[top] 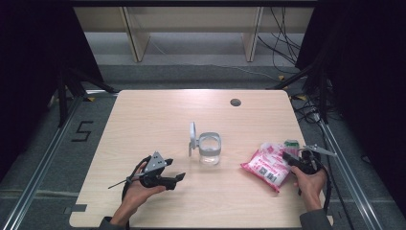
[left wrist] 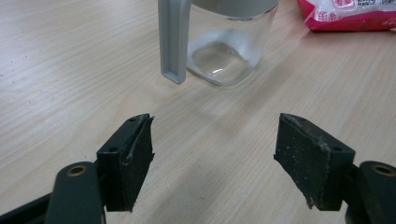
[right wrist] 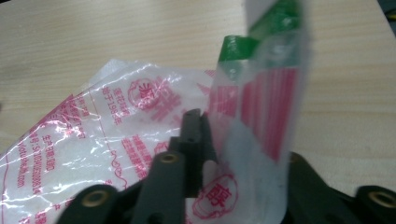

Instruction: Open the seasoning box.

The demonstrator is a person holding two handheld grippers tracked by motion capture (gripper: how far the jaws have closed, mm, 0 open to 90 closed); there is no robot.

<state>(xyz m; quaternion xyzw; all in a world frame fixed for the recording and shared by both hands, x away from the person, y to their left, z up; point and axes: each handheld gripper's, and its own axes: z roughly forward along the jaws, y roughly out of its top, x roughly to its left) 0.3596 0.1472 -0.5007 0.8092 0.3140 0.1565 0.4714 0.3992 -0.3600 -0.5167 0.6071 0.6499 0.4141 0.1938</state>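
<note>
Bag (right wrist: 140, 140) edge pinched between right gripper (right wrist: 196, 135) fingers; left gripper (left wrist: 212, 154) agape

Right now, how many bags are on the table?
1. The pink and white bag lies at the table's right side, where the right gripper is pinching its plastic. None beside the clear jar in the middle.

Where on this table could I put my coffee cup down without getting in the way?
The far half of the table, beyond the clear jar, is bare up to the dark hole. So is the near middle, between the left gripper and the pink bag. It is crowded at the near right, where the right gripper pinches that bag.
</note>
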